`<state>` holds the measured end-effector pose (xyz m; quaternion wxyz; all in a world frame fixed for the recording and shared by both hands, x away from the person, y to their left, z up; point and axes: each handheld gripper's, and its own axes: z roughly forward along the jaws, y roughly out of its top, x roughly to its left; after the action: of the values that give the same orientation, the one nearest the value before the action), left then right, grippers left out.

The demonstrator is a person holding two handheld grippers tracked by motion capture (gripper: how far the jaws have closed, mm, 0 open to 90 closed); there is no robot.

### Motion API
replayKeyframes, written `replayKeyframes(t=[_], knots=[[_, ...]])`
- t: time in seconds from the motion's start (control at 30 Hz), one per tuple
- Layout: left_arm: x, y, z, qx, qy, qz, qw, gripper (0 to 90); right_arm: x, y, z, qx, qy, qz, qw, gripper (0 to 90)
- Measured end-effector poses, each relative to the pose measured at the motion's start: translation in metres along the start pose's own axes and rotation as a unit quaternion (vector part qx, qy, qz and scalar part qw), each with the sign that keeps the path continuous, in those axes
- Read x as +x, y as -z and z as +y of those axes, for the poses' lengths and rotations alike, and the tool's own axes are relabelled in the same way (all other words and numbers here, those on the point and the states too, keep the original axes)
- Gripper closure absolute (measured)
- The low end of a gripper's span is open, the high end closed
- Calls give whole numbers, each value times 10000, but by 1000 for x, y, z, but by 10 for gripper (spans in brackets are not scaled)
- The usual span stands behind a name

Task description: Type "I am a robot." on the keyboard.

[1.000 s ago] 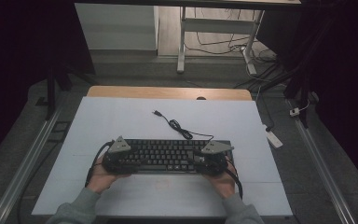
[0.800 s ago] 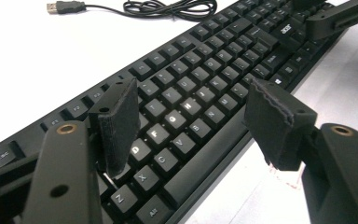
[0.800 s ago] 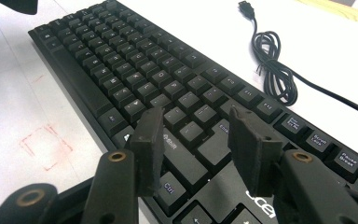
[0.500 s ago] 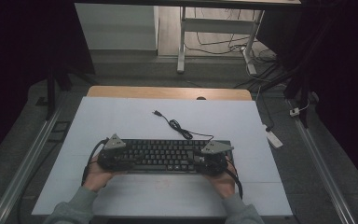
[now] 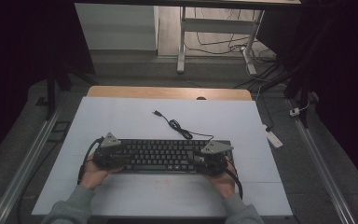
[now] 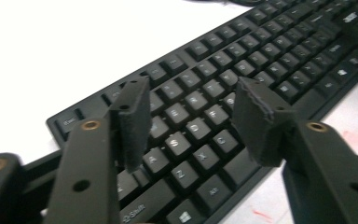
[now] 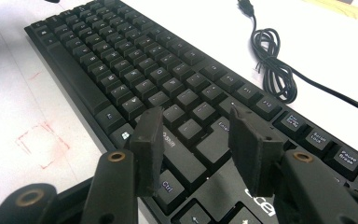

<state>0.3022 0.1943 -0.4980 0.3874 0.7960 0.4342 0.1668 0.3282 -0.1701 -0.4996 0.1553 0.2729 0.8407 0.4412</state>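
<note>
The keyboard (image 5: 163, 155) lies flat on the white table (image 5: 121, 116), near the person's edge, with its cord (image 5: 179, 128) curled behind it. The left gripper (image 6: 191, 116) hangs over the left keys; its jaws have just been closing but are apart, pinching nothing. The right gripper (image 7: 196, 135) hangs over the right keys, jaws apart too. It looks like no grab is made yet, so any lifting or moving is left to do.
</note>
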Motion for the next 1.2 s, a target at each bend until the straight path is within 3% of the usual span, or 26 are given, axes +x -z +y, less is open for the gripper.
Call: replayKeyframes(t=[0.1,0.57,1.2], knots=[[3,-1,-2,71,5,114,9999,553,0,0,0,-11,-3,-3,10000,554],[12,-7,-10,371,49,118,9992,877,-1,0,-1,11,11,-39,10000,549],[14,-18,-14,619,-14,179,9979,889,0,-1,-1,40,25,-47,10000,546]])
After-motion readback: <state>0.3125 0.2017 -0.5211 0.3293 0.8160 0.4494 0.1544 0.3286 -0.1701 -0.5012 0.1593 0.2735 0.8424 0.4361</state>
